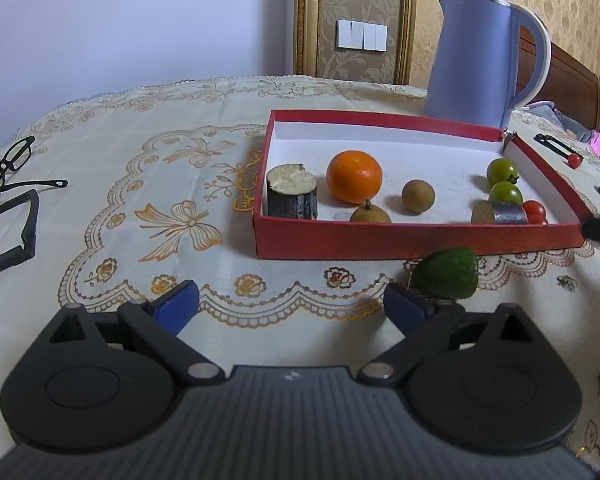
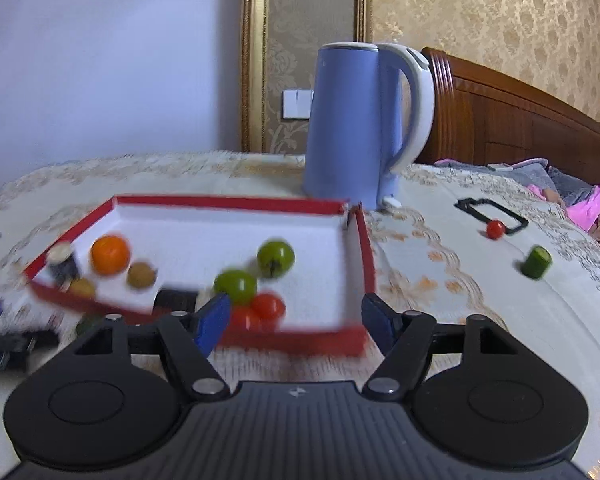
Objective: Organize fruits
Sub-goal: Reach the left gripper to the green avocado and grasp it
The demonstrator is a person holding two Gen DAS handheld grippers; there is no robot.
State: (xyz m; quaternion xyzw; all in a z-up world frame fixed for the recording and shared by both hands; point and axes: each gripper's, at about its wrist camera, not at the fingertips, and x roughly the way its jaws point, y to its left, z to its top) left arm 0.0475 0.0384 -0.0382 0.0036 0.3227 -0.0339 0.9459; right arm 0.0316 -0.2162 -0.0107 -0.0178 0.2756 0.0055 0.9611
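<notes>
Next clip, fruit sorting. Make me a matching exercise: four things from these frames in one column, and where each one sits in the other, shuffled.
Things:
1. orange
2. avocado
3. kettle
4. cucumber piece

Places:
A. on the cloth, right of the red box
B. inside the red box
C. behind the red box
D. on the cloth, just in front of the red box

Pairs: 1-B, 2-D, 3-C, 4-A

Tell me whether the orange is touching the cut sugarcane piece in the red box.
Apart. The left wrist view shows a strip of white box floor between the orange and the sugarcane piece inside the red box.
</notes>
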